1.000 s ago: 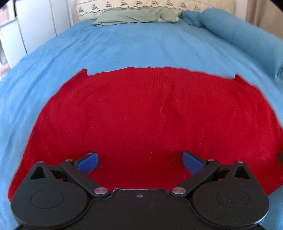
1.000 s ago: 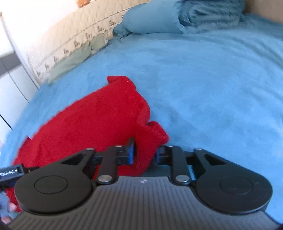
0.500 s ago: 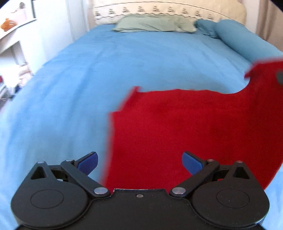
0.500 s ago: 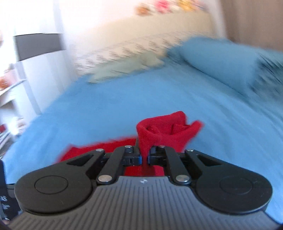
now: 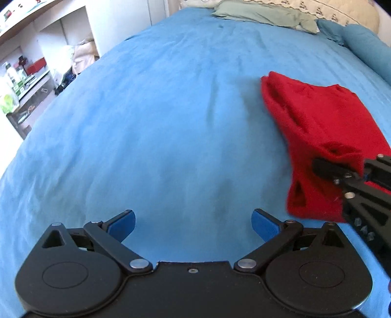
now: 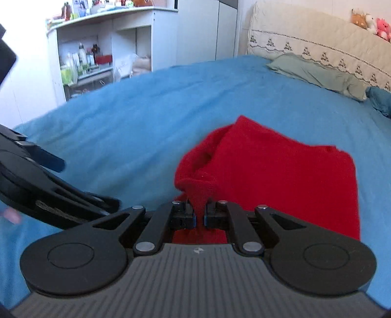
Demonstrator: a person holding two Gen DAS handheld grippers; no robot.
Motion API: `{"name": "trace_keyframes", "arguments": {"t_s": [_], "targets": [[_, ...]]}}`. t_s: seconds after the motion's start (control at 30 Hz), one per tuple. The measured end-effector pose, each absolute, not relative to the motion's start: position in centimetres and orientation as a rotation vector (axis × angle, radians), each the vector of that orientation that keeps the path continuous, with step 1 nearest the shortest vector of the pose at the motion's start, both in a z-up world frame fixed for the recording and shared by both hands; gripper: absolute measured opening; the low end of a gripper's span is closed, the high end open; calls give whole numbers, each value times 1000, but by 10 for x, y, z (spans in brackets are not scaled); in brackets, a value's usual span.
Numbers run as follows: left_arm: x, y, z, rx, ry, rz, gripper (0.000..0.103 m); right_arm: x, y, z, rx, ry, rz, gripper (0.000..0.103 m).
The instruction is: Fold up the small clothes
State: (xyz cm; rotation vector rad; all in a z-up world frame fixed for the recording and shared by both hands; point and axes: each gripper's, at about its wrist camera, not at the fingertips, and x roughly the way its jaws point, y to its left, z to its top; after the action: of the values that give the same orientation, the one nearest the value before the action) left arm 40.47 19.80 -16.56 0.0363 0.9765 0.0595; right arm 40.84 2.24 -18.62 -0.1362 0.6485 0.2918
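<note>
Now the right gripper [image 6: 200, 215] pinches the red garment [image 6: 281, 176] over the blue bedspread [image 6: 146, 117]; the left gripper [image 5: 193, 221] hangs spread, empty.

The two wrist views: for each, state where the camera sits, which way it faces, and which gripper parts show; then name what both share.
Left wrist: behind the open left gripper, facing bare blue bedspread.
Right wrist: behind the right gripper, clamped on the red garment, facing the headboard.
Shared: garment, bedspread, green pillow, each other's gripper.
</note>
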Motion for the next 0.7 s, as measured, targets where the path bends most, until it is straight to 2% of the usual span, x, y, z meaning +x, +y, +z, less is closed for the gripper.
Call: {"name": "trace_keyframes", "arguments": {"t_s": [0.07, 0.13, 0.2, 0.23, 0.43, 0.7], "targets": [[403, 202, -165, 20, 967, 66, 103, 407, 23, -186, -134, 638, 312, 23], [400, 207, -159, -16, 954, 66, 103, 402, 16, -181, -147, 618, 326, 32], [397, 211, -149, -75, 930, 50, 103, 390, 13, -175, -165, 594, 335, 69], [396, 213, -142, -114, 914, 32, 103, 382, 8, -169, -174, 570, 336, 74], [407, 198, -118, -296, 886, -125, 103, 322, -56, -147, -229, 464, 205, 80], [427, 170, -143, -294, 959, -94, 103, 294, -95, -187, -334, 581, 118, 77]]}}
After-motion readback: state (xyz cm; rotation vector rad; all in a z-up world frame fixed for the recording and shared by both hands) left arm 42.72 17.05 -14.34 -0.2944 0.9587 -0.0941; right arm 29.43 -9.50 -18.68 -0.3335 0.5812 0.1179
